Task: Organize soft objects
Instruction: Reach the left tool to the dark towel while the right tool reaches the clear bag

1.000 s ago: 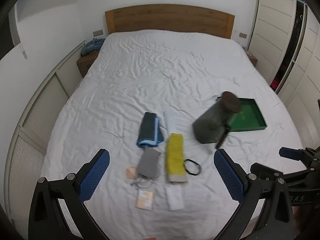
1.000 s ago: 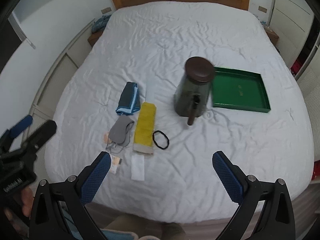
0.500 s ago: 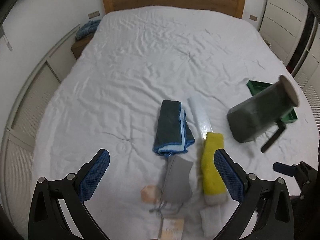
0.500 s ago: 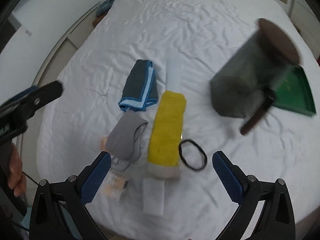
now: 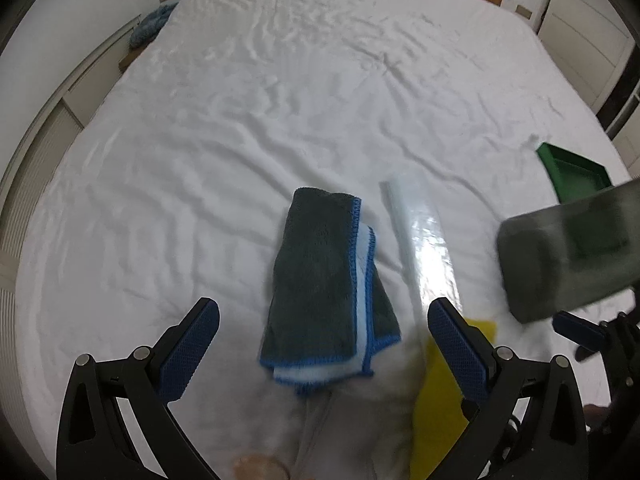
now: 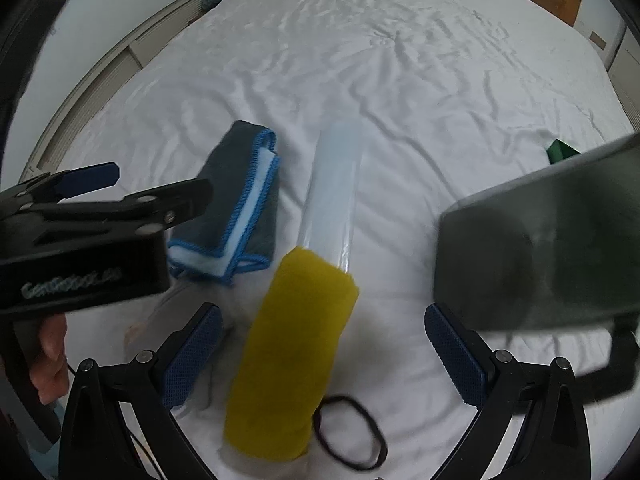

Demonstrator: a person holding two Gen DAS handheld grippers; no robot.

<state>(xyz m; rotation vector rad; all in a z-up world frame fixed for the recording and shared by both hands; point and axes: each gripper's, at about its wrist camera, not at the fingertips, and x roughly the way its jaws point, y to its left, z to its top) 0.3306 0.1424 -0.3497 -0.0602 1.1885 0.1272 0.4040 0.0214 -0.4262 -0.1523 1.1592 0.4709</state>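
White, rumpled cotton bed sheet [image 5: 248,128], carrying every item listed.

Item 1: folded dark-grey microfibre cloth with blue stitched edging and a white inner layer [image 5: 328,292]. It is laid on the bed with its long axis running away from the camera, tilted slightly; its near end is seen between the two pads of the left tongs [image 5: 320,344]. The left tongs are spread wide and hold nothing. This cloth is judged the likeliest next pick, and the left tongs are the nearer to it.

Item 2: rolled yellow terry towel [image 6: 292,352]. It is laid lengthwise, near end toward the right tongs [image 6: 320,354], far end touching Item 3. The right tongs are likewise wide apart and empty, with the roll centred between the pads.

Item 3: long clear plastic sleeve or bag, flat and glossy [image 6: 334,200], laid just beside the grey cloth and in line with the yellow roll.

Item 4: black elastic hair band [image 6: 350,432], just beside the near end of the yellow roll.

Item 5: dark olive canister-like object, heavily blurred [image 6: 540,248], at the right; its nature cannot be told.

Item 6: green tray [image 5: 576,172], at the right edge of the bed, well apart from the cloths, judged the probable destination.

Item 7: pale grey fabric piece [image 5: 316,432], partly hidden beneath the near end of the grey cloth.
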